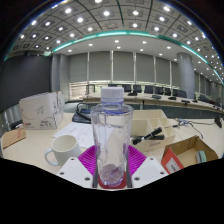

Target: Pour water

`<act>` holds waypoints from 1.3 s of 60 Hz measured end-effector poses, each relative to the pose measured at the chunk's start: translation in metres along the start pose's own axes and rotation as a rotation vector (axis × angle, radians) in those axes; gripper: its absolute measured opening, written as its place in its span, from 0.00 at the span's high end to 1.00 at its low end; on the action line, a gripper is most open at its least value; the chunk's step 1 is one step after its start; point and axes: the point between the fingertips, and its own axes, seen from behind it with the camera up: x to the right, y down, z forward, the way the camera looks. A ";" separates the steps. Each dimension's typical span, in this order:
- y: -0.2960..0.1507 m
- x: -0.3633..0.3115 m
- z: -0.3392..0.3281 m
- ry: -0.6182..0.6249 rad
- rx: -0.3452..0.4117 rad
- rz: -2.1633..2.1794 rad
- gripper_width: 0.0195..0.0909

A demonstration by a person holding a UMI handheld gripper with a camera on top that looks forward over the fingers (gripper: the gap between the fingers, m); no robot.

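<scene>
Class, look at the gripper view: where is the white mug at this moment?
The white mug stands on the table, just left of the clear water bottle that the gripper holds between its fingers.

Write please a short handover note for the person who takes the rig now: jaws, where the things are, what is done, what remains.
Gripper: jaws shut on the clear water bottle, held upright, white cap apparently on.
White mug: stands on the table, beside the bottle, apart from it.
Done: bottle grasped.
Left: check the cap, bring the bottle over the mug, tilt and pour. Whether the mug already holds water cannot be seen.
</scene>
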 end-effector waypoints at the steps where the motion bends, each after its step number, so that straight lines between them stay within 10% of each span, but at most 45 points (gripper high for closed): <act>1: 0.000 -0.001 -0.002 -0.001 0.005 -0.001 0.71; 9: 0.004 -0.002 -0.002 0.005 -0.010 -0.027 0.52; 15: 0.020 -0.008 -0.004 -0.010 -0.098 0.000 0.05; 78: -0.032 -0.196 -0.321 0.272 -0.325 0.045 0.06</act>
